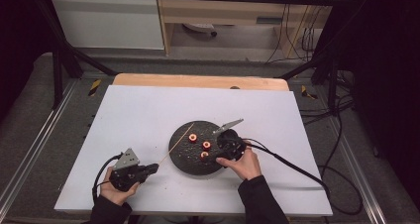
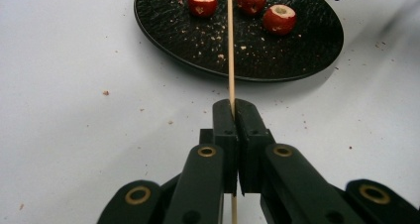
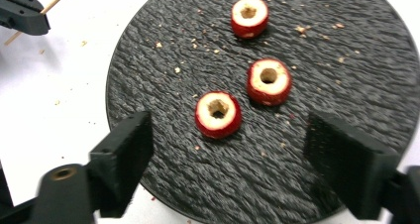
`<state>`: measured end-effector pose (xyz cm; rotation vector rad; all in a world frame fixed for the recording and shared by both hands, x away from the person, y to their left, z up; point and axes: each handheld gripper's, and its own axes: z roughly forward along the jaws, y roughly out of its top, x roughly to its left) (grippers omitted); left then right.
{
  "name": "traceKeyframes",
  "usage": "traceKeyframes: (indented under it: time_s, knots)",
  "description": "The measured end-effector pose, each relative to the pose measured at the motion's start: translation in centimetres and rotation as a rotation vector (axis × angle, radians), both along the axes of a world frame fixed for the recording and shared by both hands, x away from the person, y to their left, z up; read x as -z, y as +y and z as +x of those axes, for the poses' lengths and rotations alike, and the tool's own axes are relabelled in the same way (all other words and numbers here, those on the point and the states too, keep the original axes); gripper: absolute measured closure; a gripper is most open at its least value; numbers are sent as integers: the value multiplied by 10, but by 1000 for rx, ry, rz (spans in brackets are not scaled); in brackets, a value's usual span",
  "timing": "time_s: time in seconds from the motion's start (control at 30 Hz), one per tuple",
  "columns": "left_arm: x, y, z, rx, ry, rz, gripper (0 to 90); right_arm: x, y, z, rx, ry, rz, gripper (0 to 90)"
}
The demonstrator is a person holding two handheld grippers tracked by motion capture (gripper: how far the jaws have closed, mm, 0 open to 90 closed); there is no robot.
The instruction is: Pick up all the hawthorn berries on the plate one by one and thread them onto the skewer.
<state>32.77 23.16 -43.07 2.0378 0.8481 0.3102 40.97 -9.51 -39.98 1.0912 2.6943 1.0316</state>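
Left gripper (image 2: 233, 110): nearest the lens in its own view, jaws pressed together on the wooden skewer (image 2: 230, 45), low over the white table (image 1: 138, 115) at the person's left.
Skewer: runs from those jaws out over the rim of the black plate (image 2: 173, 40), its far end above the plate's surface.
Right gripper (image 3: 228, 149): jaws parted, nothing gripped, hovering above the plate's near side.
Fruit pieces: three red cored rounds on the plate; the nearest round (image 3: 218, 114) lies just beyond the gap between the right jaws, with the middle round (image 3: 269, 81) and the far round (image 3: 249, 17) behind it.
Crumbs (image 2: 218, 38): scattered over plate and table.
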Motion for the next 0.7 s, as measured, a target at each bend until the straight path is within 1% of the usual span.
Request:
traceKeyframes:
  time_s: [0.1,0.17,0.33,0.4,0.53,0.6,0.67,0.7]
  knots:
    - [0,0,0,-1,-1,1,879,0,5,3,-5,22,-9,308]
    - [0,1,0,-1,-2,0,879,0,10,5,-16,29,-26,344]
    - [0,1,0,-1,-3,1,879,3,19,10,-18,54,-61,430]
    - [-1,1,0,0,-4,0,879,4,22,12,-27,63,-71,457]
    - [-1,1,0,1,-4,1,879,8,27,16,-34,94,-90,501]
    - [-1,1,0,1,-4,0,879,10,29,18,-47,96,-116,516]
    - [-1,1,0,2,-4,0,879,12,31,19,-55,106,-127,531]
    - [-1,1,0,2,-4,0,879,13,32,20,-59,103,-134,540]
